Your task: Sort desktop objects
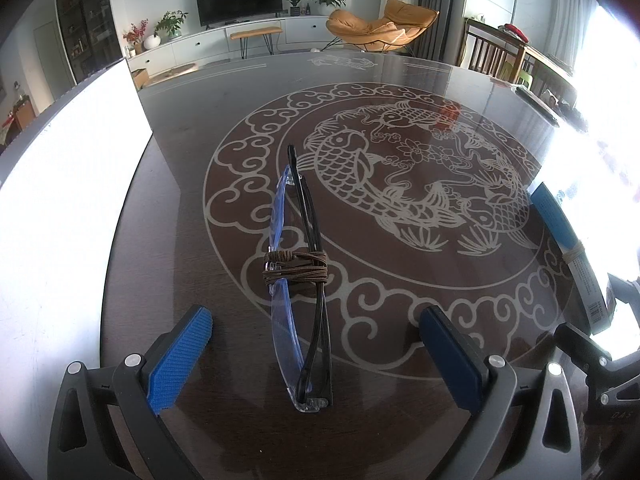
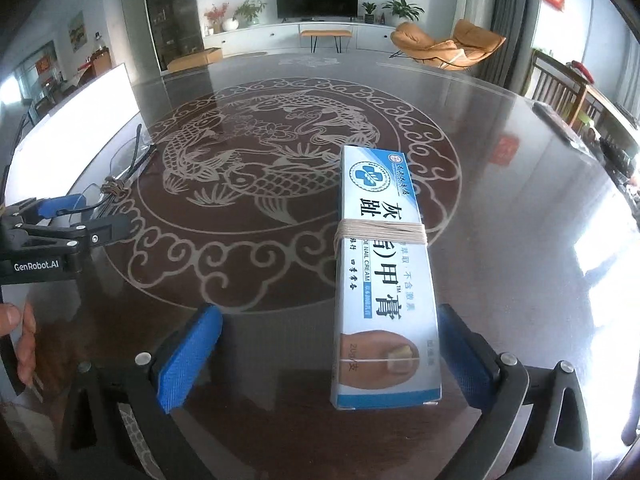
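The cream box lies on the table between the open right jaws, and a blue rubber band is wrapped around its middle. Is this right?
One detail is wrong: the band around the cream box is beige cord, not a blue rubber band, as the right wrist view shows. The rest holds: the box lies on the table between the open jaws of the right gripper.

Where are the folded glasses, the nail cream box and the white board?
folded glasses (image 1: 298, 280), left wrist view, brown cord wrap.
nail cream box (image 2: 384, 280), right wrist view, printed top face.
white board (image 1: 68, 184), left wrist view, bare face.
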